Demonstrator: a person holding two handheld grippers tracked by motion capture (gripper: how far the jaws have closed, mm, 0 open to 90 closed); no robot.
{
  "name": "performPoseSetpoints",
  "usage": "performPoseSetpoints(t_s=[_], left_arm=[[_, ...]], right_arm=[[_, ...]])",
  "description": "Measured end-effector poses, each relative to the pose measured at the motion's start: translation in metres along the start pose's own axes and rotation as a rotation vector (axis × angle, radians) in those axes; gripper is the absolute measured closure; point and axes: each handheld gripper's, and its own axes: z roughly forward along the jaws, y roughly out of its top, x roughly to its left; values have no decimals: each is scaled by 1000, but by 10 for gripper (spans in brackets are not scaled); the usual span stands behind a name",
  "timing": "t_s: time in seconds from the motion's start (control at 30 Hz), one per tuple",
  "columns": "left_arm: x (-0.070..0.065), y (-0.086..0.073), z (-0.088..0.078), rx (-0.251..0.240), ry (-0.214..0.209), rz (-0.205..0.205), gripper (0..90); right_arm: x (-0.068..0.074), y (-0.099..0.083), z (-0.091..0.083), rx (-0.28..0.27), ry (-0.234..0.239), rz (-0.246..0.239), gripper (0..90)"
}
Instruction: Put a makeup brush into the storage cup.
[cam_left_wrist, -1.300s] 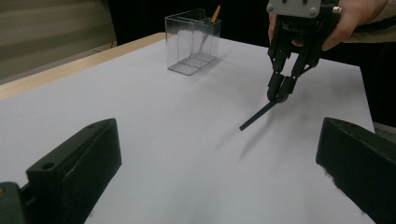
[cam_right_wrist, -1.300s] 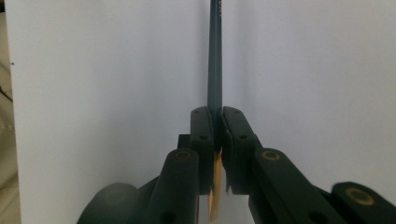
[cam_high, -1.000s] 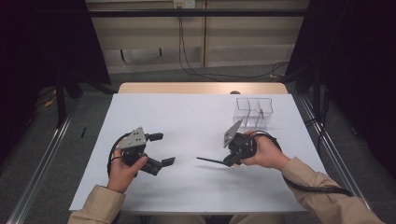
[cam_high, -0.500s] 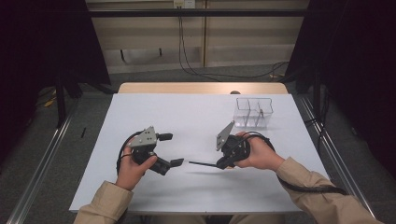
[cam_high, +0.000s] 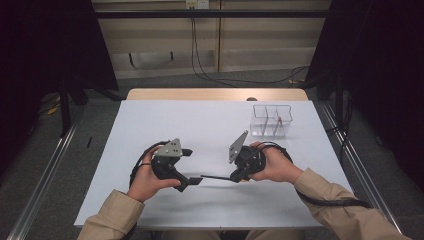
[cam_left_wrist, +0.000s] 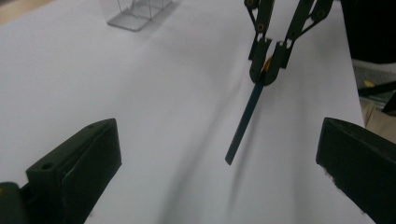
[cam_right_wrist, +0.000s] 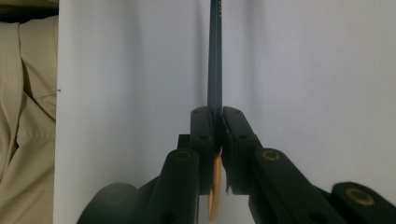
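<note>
High view: the left gripper (cam_high: 191, 166) has slid inward across the white table (cam_high: 200, 125) since a second ago, and its spread jaws now face the free tip of the dark pencil (cam_high: 216, 177) that the right gripper (cam_high: 235, 176) holds out level above the sheet. The right hand (cam_high: 275, 165) has barely shifted. The narrowing gap reads as a hand-over in the making (nothing has passed across yet). A clear plastic divided organizer (cam_high: 270, 120) stands well apart near the table's far right corner.

Left gripper view: the left gripper's own black jaws stand wide at either lower edge, nothing between them. Beyond, the right gripper (cam_left_wrist: 267, 77) pinches the pencil (cam_left_wrist: 243, 123), which slants down toward the camera, its tip clear of the table.

Right gripper view: the right gripper (cam_right_wrist: 217, 119) has its jaws pressed together on the pencil (cam_right_wrist: 215, 56), an orange end (cam_right_wrist: 215, 186) poking out behind the pads.

No brand, label or legible writing can be made out in any view (a faint mark at the pencil's far end is too blurred to read).
</note>
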Motion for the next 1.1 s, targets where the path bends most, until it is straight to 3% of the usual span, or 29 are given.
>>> performPoseSetpoints(t_s=[0.07, 0.23, 0.4, 0.8, 1.1], left_arm=[[0, 2, 2, 39, -2, 22, 0], [-2, 7, 8, 114, -8, 27, 2], [-4, 10, 10, 155, -10, 41, 43], [-6, 24, 17, 292, -6, 100, 238], [-5, 28, 22, 340, -17, 100, 358]], right_arm=[[0, 1, 0, 1, 1, -5, 841], [1, 2, -1, -3, 2, -8, 841], [2, 3, -2, -2, 3, -15, 841], [4, 6, -2, -4, 9, -34, 841], [5, 8, -5, -3, 8, -42, 841]])
